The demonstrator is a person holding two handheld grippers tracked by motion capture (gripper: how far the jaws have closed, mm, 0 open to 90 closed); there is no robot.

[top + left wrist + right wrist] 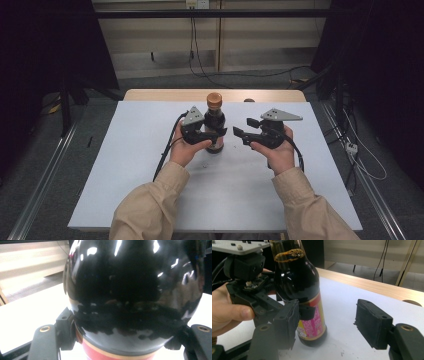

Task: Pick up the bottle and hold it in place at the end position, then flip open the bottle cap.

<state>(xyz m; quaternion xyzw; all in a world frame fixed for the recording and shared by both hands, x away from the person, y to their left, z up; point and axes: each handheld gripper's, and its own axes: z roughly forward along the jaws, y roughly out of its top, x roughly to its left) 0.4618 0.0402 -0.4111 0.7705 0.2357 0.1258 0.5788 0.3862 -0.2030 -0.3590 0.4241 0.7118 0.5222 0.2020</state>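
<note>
While the person's two sleeved forearms come in over the near edge of the counter (125, 150), each hand carries a set of tongs above the counter's middle. The left tongs (212, 134) are clamped on the bottle (215, 125), their black jaws pressing on its dark body from either side, just above the red and yellow label; the left gripper view looks straight at the glossy dark glass bulging between the two jaws, with a strip of red label below. The left hand (185, 150) wraps round the tool from the near side, thumb forward, and a cable trails from it toward the counter's left edge.

Just beside the bottle, on its right, the right tongs (240, 129) hover with their jaws apart and nothing between them; they point toward the bottle without touching it. In the right gripper view, one pad sits in front of the bottle's lower part and the other stands well off to the side, bare counter between them. The right hand (277, 152) grips the tool from below.

The bottle stands upright on the counter, slightly beyond its centre and nearer the far edge than the near one. It holds dark liquid up into the neck and wears a brown cap (214, 99). Behind the pale mat, a strip of wood marks the counter's far edge.
</note>
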